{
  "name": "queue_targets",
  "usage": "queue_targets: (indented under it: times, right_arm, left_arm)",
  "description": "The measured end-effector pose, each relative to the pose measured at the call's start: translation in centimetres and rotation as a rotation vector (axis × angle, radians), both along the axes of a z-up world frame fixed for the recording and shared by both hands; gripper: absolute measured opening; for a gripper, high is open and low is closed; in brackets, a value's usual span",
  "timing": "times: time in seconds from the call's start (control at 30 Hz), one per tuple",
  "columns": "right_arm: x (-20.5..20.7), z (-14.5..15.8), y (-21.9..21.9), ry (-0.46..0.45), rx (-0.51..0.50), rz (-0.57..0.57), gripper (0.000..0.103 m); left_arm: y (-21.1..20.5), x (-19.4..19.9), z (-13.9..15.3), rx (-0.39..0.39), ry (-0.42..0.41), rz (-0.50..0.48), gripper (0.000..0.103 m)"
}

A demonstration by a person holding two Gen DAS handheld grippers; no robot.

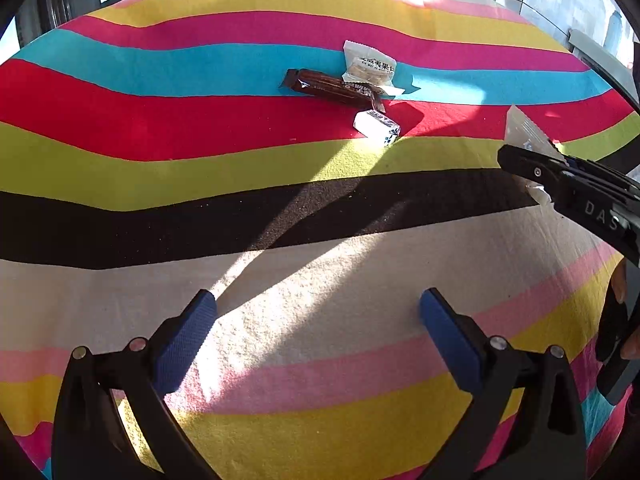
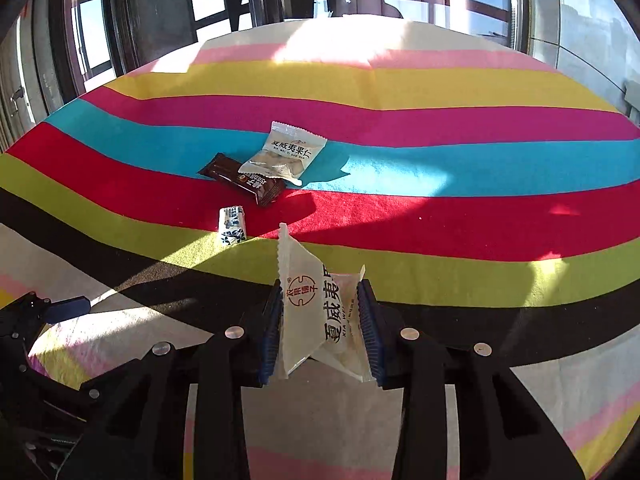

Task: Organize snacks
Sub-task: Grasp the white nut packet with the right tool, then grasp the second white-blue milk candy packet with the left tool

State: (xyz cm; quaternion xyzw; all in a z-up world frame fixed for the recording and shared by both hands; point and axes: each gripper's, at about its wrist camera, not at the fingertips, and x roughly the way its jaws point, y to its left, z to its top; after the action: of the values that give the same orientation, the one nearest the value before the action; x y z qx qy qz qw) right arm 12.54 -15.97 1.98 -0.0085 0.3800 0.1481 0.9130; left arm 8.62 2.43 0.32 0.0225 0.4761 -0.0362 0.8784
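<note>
My right gripper (image 2: pixel 320 320) is shut on a white nut packet (image 2: pixel 310 312) with red print, held clear above the striped cloth; the left wrist view shows this packet (image 1: pixel 526 130) sticking out of the right gripper (image 1: pixel 520 160) at the right edge. On the cloth lie a second white nut packet (image 2: pixel 286 152), a brown chocolate bar (image 2: pixel 244 180) partly under it, and a small white and blue candy (image 2: pixel 231 225). My left gripper (image 1: pixel 318 320) hangs open over the cream stripe, nothing between its blue pads (image 1: pixel 186 344).
A striped cloth (image 2: pixel 440 168) covers the whole table. Windows and dark frames (image 2: pixel 120 20) stand beyond the far edge. Sun patches and long shadows cross the cloth. A person's hand (image 1: pixel 628 320) shows at the right edge of the left wrist view.
</note>
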Motion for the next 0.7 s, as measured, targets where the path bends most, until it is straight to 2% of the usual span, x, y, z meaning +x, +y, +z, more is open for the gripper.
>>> queue_targets:
  times: [0.1, 0.17, 0.27, 0.3, 0.37, 0.47, 0.6, 0.7]
  right_arm:
    - [-1.6, 0.0, -2.1, -0.010, 0.000, -0.060, 0.036]
    - [-2.1, 0.4, -3.8, -0.018, 0.038, -0.087, 0.036]
    - [-1.9, 0.3, -4.3, -0.006, 0.085, -0.106, 0.036]
    - [-1.9, 0.3, -4.5, -0.003, 0.102, -0.104, 0.036]
    - [-1.8, 0.2, -5.1, -0.003, 0.139, -0.103, 0.037]
    - [-1.8, 0.1, -5.8, 0.001, 0.190, -0.101, 0.037]
    - [-1.8, -0.1, -6.0, 0.013, 0.210, -0.099, 0.037]
    - [-1.8, -0.1, -5.6, 0.013, 0.200, -0.088, 0.037]
  left_arm:
    - [0.2, 1.6, 0.4, -0.052, 0.039, 0.022, 0.101]
    - [0.0, 3.0, 1.0, -0.069, 0.019, 0.063, 0.101]
    - [-1.1, 6.0, 1.2, -0.052, -0.017, 0.097, 0.101]
    - [-1.7, 7.0, 1.2, -0.043, -0.035, 0.095, 0.098]
    - [-2.9, 9.1, 1.1, -0.018, -0.044, 0.063, 0.088]
    - [-4.2, 11.2, 0.8, 0.034, -0.044, 0.025, 0.087]
    - [-5.8, 12.4, 0.5, 0.120, -0.075, -0.152, 0.087]
    - [-6.1, 13.1, 0.7, 0.118, -0.049, -0.321, 0.087]
